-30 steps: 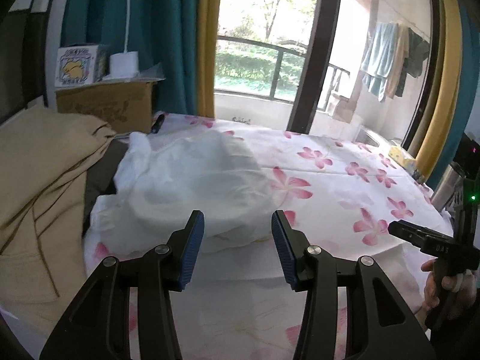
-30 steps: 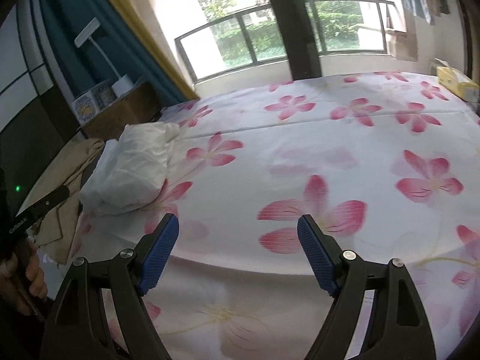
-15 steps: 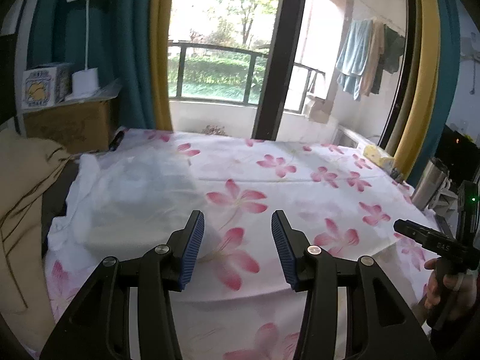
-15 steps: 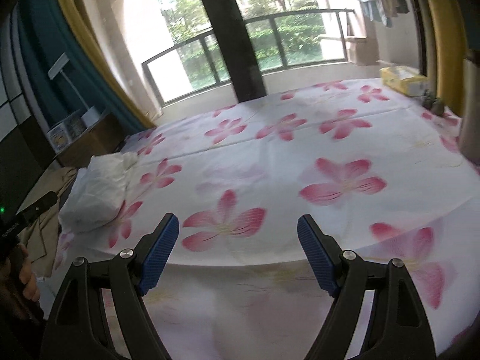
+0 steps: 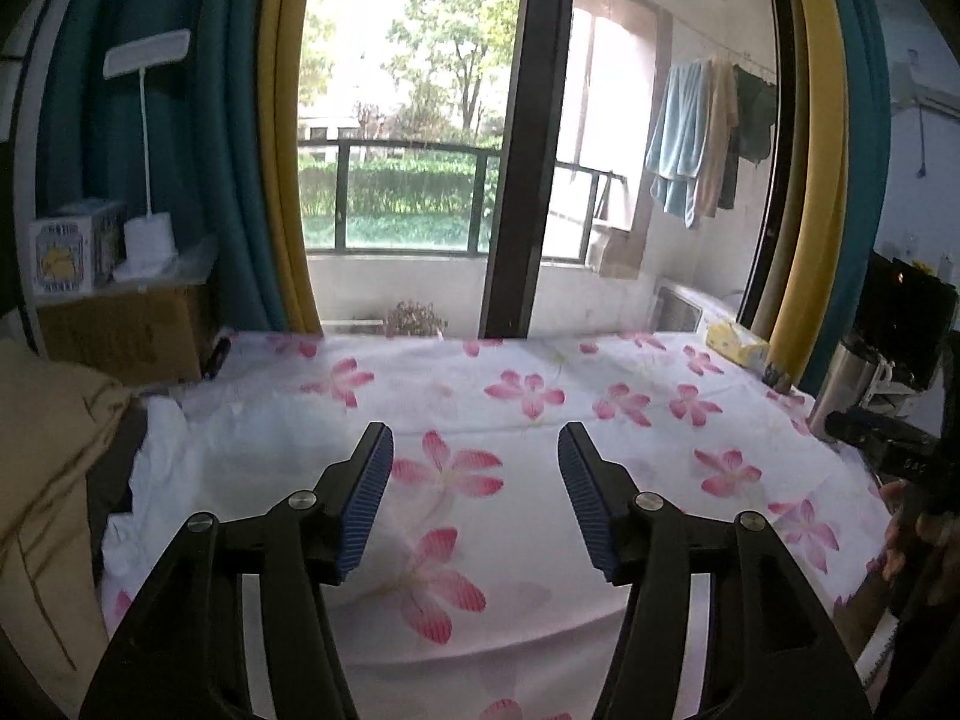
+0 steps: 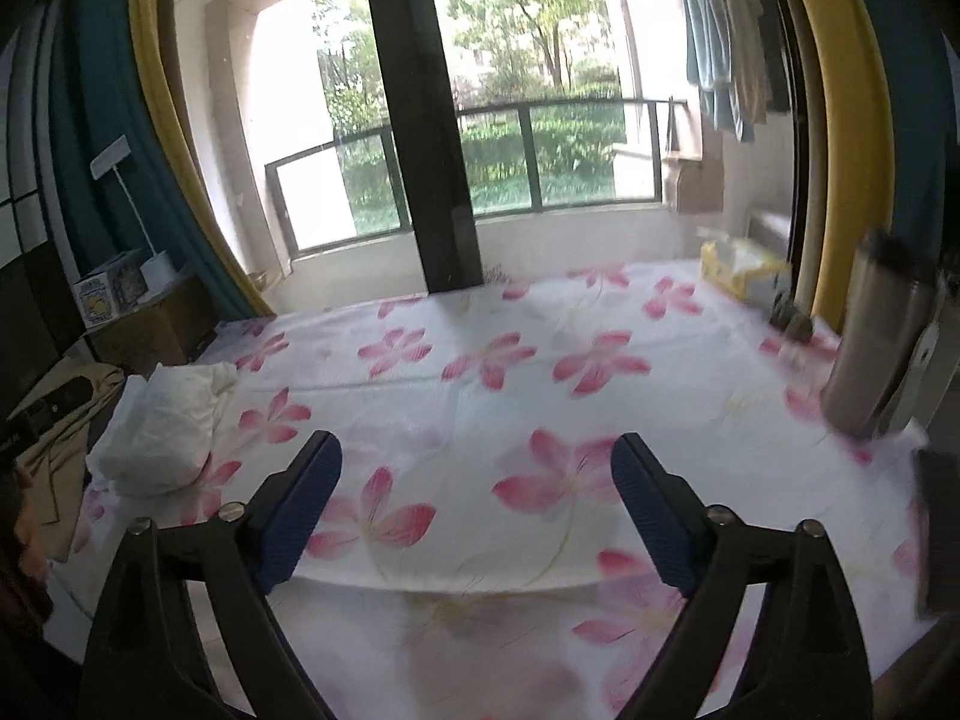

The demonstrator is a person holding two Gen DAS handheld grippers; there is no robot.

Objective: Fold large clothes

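Daylight from the balcony window falls across a bed [image 6: 660, 396] covered in a white sheet with pink flowers. At its left edge lies the white garment [image 6: 159, 432], bunched in a soft heap, with a tan one [image 5: 42, 468] draped off the side just beside it. A steel flask [image 6: 870, 354] stands near the bed's right edge and a yellow tissue pack [image 6: 744, 267] sits by the window.

My worry is the white heap: it is crumpled, so a pinch could catch several layers at once, or the flowered sheet beneath, and drag the bedding up with it. The flask could also be knocked if the right side swings wide while cloth is spread.

The left hand-held gripper [image 5: 474, 495] hangs over the sheet beside the white garment, its jaws opening with nothing between them and touching nothing. The right hand-held gripper [image 6: 477, 507] hovers above the middle of the bed, well apart from the clothes, its jaws also opening wide and holding nothing
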